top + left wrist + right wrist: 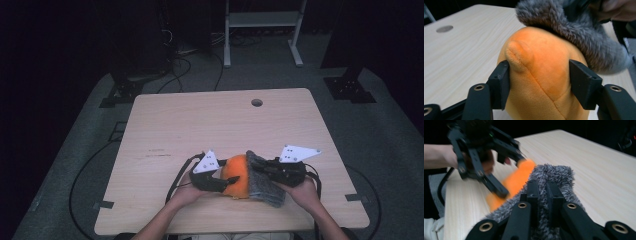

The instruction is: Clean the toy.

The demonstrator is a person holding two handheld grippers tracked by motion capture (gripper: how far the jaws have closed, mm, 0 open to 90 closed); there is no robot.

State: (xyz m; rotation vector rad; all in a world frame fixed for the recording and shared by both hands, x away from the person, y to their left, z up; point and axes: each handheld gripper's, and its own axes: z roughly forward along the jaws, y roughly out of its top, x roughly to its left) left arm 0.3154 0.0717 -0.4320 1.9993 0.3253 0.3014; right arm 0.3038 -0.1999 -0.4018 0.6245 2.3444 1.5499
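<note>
At the table's (165, 125) near edge, the left gripper (223, 183) has its jaws partway closed around an orange plush (236, 180), pads pressed into its sides, as the left gripper view shows (541, 75). At the plush's 3 o'clock, touching it, a grey fuzzy cloth (265, 182) drapes over its right side. The right gripper (267, 170) pinches that cloth with jaws nearly together (541, 195). Farther off, toward 12 o'clock, a round hole (257, 102) sits near the table's far edge
</note>
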